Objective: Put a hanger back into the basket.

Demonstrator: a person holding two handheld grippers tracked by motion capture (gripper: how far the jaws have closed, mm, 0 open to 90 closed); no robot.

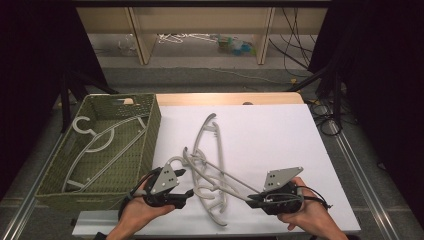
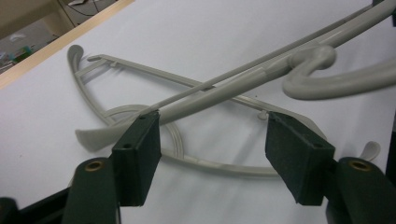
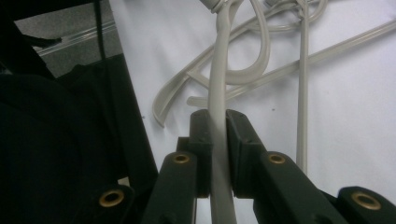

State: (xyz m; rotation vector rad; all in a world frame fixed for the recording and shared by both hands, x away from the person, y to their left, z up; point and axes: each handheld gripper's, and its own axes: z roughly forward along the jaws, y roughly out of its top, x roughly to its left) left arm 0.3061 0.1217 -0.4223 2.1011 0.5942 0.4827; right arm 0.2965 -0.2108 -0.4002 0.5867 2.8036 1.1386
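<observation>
The right tongs are clenched on the arm of a grey plastic hanger, the pads pressing it from both sides. In the right gripper view that arm runs straight out from between the jaws, so its long axis is in line with the tongs. In the high view the right tongs sit near the table's front edge, towards its right corner, with the held hanger stretching from them to the left and away across the white table.

The left tongs are released: the jaws stand apart with nothing pressed between the pads. One pad sits just under the tip of a hanger arm that slants up and to the right across the left gripper view, over the gap rather than inside it. In the high view the left tongs are at the front edge too, just left of the tangled pile of hangers, whose nearest hook curls towards them. The pile's far hanger reaches towards the table's middle.

My reading is that the left hand is the nearer to that hook end, and the coming move depends on getting the arm between its jaws, crosswise to them.

At the table's left edge stands a green woven basket with hangers already in it. No brand, label or writing can be read anywhere.
</observation>
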